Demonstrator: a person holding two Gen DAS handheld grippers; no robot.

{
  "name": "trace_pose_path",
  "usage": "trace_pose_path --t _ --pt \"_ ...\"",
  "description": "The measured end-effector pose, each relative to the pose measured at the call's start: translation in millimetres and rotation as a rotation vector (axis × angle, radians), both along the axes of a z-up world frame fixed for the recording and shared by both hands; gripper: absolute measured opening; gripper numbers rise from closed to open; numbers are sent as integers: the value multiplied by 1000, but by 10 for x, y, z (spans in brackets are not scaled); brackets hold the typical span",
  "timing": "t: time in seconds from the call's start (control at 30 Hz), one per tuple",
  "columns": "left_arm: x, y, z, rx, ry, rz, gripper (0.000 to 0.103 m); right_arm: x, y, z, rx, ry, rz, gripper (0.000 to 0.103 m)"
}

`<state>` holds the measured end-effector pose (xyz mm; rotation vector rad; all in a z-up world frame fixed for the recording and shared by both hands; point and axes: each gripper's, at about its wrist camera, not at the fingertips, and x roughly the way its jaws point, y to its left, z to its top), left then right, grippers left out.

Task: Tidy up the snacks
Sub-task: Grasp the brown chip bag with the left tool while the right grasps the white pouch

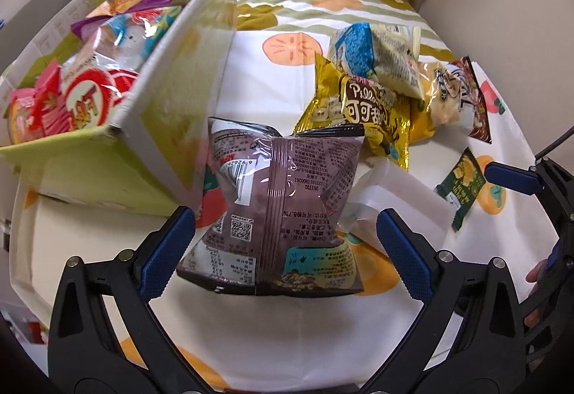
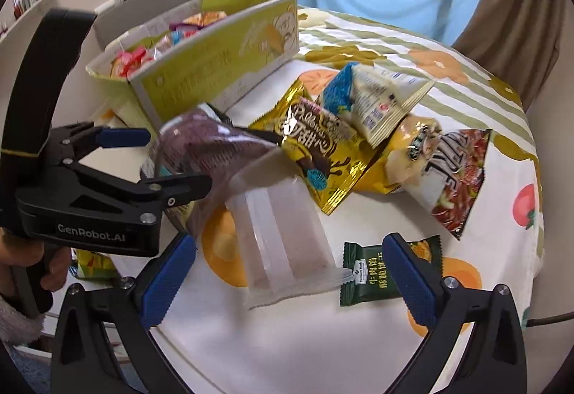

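Observation:
A brown snack bag (image 1: 283, 207) lies back side up on the fruit-print tablecloth (image 1: 287, 322), between the pads of my left gripper (image 1: 287, 252). The jaws stand wide on either side of it and do not press it. In the right wrist view, the left gripper (image 2: 178, 160) straddles the same brown bag (image 2: 215, 142). My right gripper (image 2: 290, 281) is open low over a translucent white packet (image 2: 283, 232) and a small green packet (image 2: 369, 275). One of its fingers (image 1: 509, 177) shows at the right edge of the left wrist view.
A yellow-green cardboard box (image 1: 161, 99) holding several snacks stands at the left (image 2: 215, 71). A gold cocoa bag (image 2: 315, 150), a blue-and-white bag (image 2: 369, 99) and a dark red-print bag (image 2: 459, 178) are piled behind. A hand (image 2: 53, 268) holds the left gripper.

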<state>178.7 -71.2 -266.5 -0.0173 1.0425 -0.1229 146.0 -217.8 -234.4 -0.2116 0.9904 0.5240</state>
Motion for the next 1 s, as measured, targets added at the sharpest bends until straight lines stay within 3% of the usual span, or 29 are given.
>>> trace_pose_path --t 0.47,0.73,0.93,1.0 --pt "102 66 -154 -11 33 -28 70 91 181 -268 -67 8 72 103" --pt "95 43 -149 4 31 -40 62 156 264 -320 -100 2 95 103" --pt "102 36 -93 22 58 -39 61 180 315 -386 -128 -6 115 103" --pt "84 33 -76 28 58 -39 61 191 335 -416 -135 0 122 95"
